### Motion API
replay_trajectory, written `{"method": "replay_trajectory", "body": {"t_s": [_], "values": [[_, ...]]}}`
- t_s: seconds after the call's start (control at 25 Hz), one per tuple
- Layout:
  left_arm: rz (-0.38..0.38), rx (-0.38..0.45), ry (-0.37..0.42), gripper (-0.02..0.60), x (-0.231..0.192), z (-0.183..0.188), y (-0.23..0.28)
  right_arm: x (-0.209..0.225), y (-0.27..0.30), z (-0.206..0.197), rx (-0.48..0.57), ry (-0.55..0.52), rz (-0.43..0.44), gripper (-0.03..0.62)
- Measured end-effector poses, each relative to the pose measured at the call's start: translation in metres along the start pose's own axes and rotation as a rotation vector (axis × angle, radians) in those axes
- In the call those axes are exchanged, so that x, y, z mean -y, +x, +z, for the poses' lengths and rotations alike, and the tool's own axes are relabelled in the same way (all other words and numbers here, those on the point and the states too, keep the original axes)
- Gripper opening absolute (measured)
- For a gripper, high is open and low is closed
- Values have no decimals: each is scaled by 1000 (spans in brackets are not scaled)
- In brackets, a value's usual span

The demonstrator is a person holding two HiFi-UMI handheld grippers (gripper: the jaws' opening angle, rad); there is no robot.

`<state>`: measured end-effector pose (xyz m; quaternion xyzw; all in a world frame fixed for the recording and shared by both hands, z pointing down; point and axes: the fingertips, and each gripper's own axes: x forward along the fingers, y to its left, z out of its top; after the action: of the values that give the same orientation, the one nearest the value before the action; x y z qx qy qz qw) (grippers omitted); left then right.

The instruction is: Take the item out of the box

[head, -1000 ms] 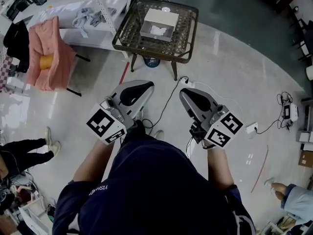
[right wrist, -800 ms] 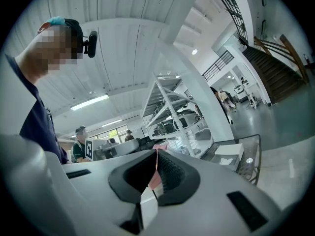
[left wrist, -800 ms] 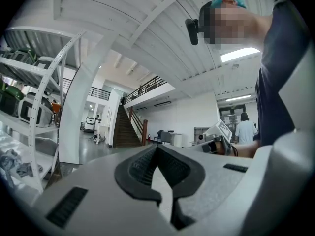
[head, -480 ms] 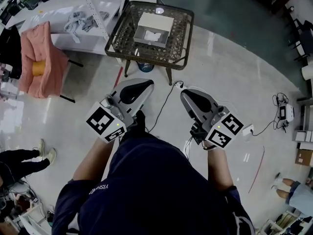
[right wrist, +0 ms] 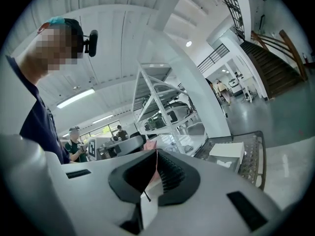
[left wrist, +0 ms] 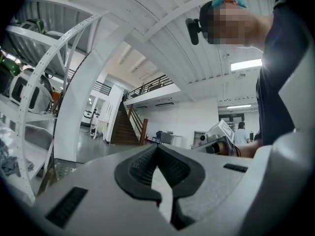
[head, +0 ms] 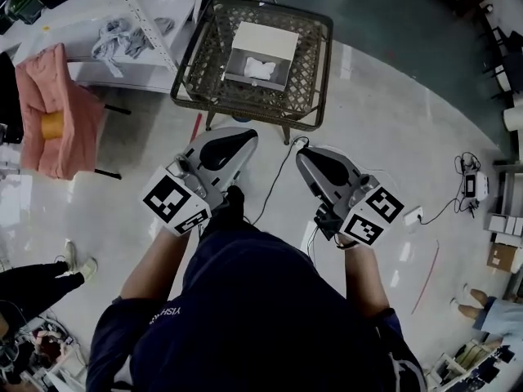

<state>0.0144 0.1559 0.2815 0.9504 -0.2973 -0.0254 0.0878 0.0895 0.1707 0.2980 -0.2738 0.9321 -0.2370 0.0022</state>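
In the white box (head: 265, 39) lies a crumpled white item (head: 260, 67).

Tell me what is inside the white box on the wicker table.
In the head view, the open white box holds a crumpled white item. It is too small to tell what the item is, and anything beneath it is covered.

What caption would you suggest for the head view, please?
Before a wicker table bearing an open white box, the person holds left gripper and right gripper shut and empty.
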Motion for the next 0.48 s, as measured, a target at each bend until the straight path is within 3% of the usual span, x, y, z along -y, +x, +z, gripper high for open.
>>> {"method": "replay_trajectory", "body": {"t_s": [0.48], "values": [[-51, -53, -78, 8, -149, -2, 38, 85, 126, 32, -59, 66, -69, 25]]}}
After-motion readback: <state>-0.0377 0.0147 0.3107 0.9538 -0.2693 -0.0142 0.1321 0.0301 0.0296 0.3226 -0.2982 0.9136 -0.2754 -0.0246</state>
